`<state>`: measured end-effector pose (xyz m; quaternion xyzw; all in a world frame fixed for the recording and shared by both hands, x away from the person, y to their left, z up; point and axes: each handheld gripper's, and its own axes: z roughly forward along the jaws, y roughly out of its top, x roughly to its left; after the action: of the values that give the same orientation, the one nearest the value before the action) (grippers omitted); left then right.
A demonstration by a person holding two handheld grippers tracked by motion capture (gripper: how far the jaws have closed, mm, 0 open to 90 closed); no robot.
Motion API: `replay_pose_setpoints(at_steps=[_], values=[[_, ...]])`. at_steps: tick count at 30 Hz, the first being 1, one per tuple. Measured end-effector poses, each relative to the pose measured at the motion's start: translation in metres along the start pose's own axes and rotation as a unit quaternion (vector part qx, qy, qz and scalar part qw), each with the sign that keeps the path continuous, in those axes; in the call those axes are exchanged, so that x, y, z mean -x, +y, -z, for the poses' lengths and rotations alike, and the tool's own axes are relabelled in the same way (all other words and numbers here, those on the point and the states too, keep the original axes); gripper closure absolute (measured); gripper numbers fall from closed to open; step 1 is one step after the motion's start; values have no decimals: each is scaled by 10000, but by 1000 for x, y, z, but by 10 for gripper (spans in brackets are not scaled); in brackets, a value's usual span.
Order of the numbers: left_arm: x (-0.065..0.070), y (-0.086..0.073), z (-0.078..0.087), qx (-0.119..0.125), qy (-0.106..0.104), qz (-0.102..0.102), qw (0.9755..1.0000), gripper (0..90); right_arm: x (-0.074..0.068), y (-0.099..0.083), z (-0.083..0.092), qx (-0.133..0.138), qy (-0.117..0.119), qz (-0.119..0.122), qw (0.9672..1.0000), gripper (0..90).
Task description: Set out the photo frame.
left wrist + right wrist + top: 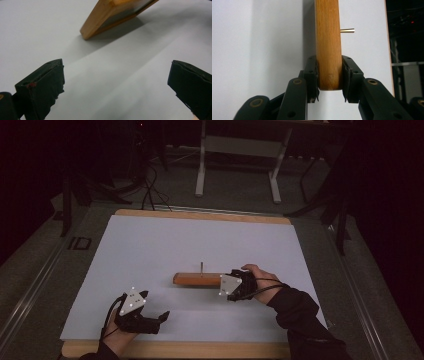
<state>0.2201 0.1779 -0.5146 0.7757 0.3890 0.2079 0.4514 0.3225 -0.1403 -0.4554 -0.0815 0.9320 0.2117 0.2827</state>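
Note:
A wooden block (197,279) with a thin metal pin (201,268) standing up from it lies near the middle of the white sheet (175,240). My right gripper (224,282) is shut on the block's right end. In the right gripper view its pads (311,75) press both sides of the block (328,37), and the pin (347,30) sticks out sideways. My left gripper (155,307) rests near the front left of the sheet, open and holding nothing. In the left gripper view its jaws (116,68) stand wide apart over bare sheet, with the block's left end (110,15) farther off.
The white sheet covers a wooden tabletop (200,215) whose edge shows at the back and front. Beyond the table, on the dark floor, stand the legs of another desk (237,150) and some cables (150,185).

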Motion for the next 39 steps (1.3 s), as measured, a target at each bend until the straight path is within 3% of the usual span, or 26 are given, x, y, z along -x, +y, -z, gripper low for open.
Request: replay_pose_setpoints(at_steps=[4,10,14,20,25,37,39], values=[[1,-1,5,186,40,-23,9998,12,13,1,-1,-25,234,-72,9997,693],[3,-3,1,78,-110,-48,9999,12,34,-3,-3,75,602,-371,9975,692],[2,-3,-2,62,-104,-73,9999,12,47,-4,-6,85,789,-529,9954,688],[0,-5,-5,66,-112,-110,9999,12,62,-7,-11,143,906,-793,9926,681],[-3,-6,-8,33,-187,-104,9998,12,76,-11,-17,180,976,-1262,9870,675],[-4,-9,-11,-67,-352,-7,9994,12,106,-19,-34,173,1321,-1760,9753,660],[-5,-9,-12,-82,-373,13,9993,12,108,-20,-35,168,1347,-1771,9748,658]])
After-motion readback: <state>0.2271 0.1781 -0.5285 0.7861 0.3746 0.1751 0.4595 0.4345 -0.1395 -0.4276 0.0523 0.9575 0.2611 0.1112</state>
